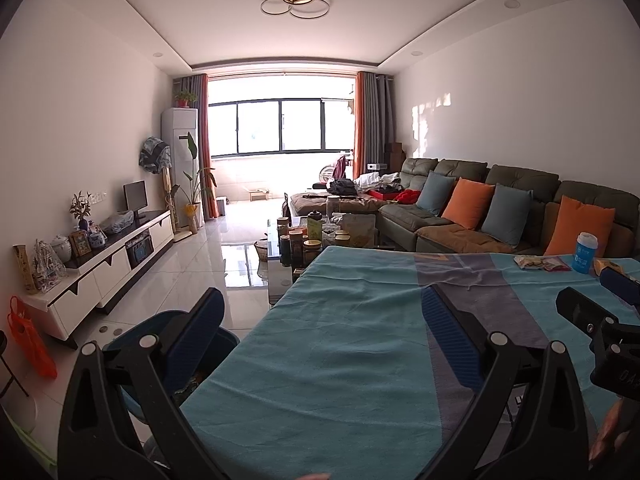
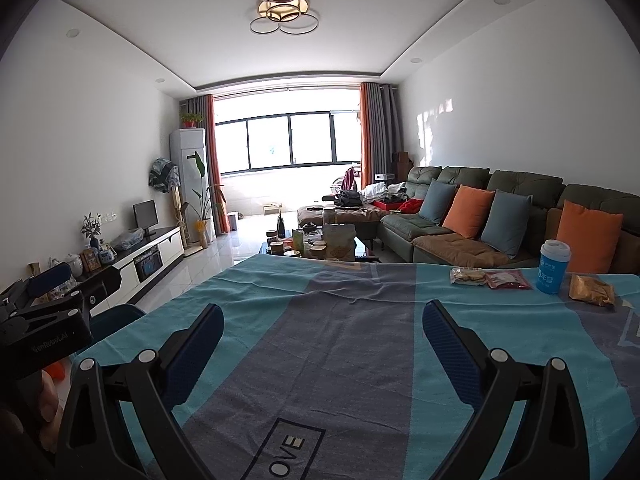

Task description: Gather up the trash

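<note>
Crumpled clear, red and gold snack wrappers [image 2: 492, 279] lie beside a blue plastic cup [image 2: 553, 267] at the far right edge of my teal-and-grey cloth-covered surface [image 2: 320, 340]. My right claw [image 2: 323, 334] and left claw [image 1: 320, 320] hover spread, empty.

The cloth [image 2: 340, 352] on the table is woven, matt and a little wrinkled. At 2 o'clock stand a smooth plastic cup [image 2: 554, 267] and three glossy crinkled wrappers [image 2: 508, 280]. The gripper fingers [image 2: 452, 344] carry ribbed blue pads on matt black plastic. At 10 o'clock the floor [image 1: 236, 248] is glossy tile. The sofa [image 1: 520, 184] looks matt, with cloth cushions [image 1: 472, 202].
</note>
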Demonstrator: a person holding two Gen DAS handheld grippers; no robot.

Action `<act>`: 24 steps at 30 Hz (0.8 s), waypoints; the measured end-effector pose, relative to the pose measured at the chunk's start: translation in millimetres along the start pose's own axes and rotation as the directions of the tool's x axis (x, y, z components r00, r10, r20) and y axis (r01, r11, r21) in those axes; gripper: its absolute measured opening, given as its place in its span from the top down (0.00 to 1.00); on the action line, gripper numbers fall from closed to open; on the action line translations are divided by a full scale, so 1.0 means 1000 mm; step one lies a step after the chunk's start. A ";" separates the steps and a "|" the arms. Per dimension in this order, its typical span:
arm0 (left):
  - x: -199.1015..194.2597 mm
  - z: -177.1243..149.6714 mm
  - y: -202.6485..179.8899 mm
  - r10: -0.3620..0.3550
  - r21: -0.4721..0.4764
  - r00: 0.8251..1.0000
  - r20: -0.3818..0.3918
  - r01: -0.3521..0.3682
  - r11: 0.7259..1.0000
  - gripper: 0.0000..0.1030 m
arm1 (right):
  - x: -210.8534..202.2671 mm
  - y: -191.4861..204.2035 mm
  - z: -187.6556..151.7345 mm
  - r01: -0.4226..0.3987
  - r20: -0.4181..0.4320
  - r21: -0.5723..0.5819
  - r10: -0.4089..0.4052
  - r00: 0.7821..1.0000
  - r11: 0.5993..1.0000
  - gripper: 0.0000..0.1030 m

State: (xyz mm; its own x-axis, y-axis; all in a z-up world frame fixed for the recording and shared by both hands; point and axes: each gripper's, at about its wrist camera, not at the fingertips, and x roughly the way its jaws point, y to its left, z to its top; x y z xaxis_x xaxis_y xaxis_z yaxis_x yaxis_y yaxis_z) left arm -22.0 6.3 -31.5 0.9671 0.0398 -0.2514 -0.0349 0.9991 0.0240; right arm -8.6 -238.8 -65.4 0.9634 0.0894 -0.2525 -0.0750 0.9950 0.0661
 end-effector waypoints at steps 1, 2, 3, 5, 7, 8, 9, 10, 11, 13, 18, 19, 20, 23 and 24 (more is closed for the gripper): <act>-0.001 0.000 0.000 0.000 -0.001 1.000 0.002 0.000 1.000 0.05 | -0.001 0.000 0.000 0.000 0.003 0.000 0.000 1.000 1.000 0.07; -0.001 0.000 0.000 -0.001 0.000 1.000 0.001 0.001 1.000 0.05 | -0.002 0.001 0.001 0.002 0.003 0.000 -0.002 1.000 1.000 0.07; -0.001 0.000 -0.001 0.000 0.000 1.000 0.002 0.000 1.000 0.05 | -0.003 -0.001 0.001 0.004 0.006 0.000 -0.004 1.000 1.000 0.07; -0.001 -0.001 -0.001 -0.002 -0.001 1.000 0.000 0.002 1.000 0.05 | -0.004 -0.001 0.001 0.003 0.007 -0.001 -0.003 1.000 1.000 0.07; -0.001 0.000 -0.001 -0.002 0.001 1.000 0.000 0.002 1.000 0.05 | -0.004 -0.002 0.001 0.005 0.007 -0.003 -0.005 1.000 1.000 0.07; -0.001 0.000 -0.001 0.000 0.000 1.000 0.000 0.000 1.000 0.05 | -0.004 -0.002 0.001 0.006 0.008 -0.004 -0.006 1.000 1.000 0.07; -0.001 0.000 -0.001 -0.002 -0.001 1.000 0.000 0.002 1.000 0.05 | -0.004 -0.002 0.001 0.008 0.009 -0.003 -0.008 1.000 1.000 0.07; -0.001 0.000 -0.001 -0.002 0.000 1.000 0.000 0.002 1.000 0.05 | -0.004 -0.002 0.002 0.006 0.011 -0.003 -0.006 1.000 1.000 0.07; -0.001 0.000 -0.001 0.000 0.000 1.000 0.000 0.000 1.000 0.05 | -0.005 -0.002 0.002 0.006 0.010 -0.003 -0.006 1.000 1.000 0.07; -0.001 0.001 -0.001 0.002 0.001 1.000 0.003 -0.002 1.000 0.05 | -0.005 -0.003 0.003 0.007 0.014 -0.003 -0.007 1.000 1.000 0.07; -0.001 0.001 -0.002 0.011 0.003 1.000 0.008 -0.011 1.000 0.05 | -0.004 -0.002 0.004 0.007 0.012 -0.004 -0.007 1.000 1.000 0.07; -0.001 0.001 -0.002 0.015 0.004 1.000 0.010 -0.015 1.000 0.05 | -0.004 -0.003 0.004 0.007 0.014 -0.005 -0.007 1.000 1.000 0.07; -0.001 0.001 -0.001 0.016 0.004 1.000 0.010 -0.016 1.000 0.05 | -0.004 -0.002 0.004 0.007 0.015 -0.004 -0.007 1.000 1.000 0.07; -0.001 0.001 -0.001 0.014 0.001 1.000 0.012 -0.014 1.000 0.05 | -0.005 -0.002 0.004 0.005 0.016 -0.004 -0.005 1.000 1.000 0.07; -0.001 0.001 -0.001 0.016 0.003 1.000 0.013 -0.016 1.000 0.05 | -0.005 -0.001 0.004 0.006 0.018 -0.006 -0.006 1.000 1.000 0.07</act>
State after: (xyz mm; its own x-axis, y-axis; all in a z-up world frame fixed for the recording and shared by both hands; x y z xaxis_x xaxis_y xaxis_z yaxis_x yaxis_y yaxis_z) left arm -22.5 5.2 -30.0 0.9696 0.0555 -0.2384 -0.0496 0.9983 0.0306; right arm -12.5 -240.9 -60.3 0.9684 0.0831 -0.2353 -0.0711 0.9957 0.0587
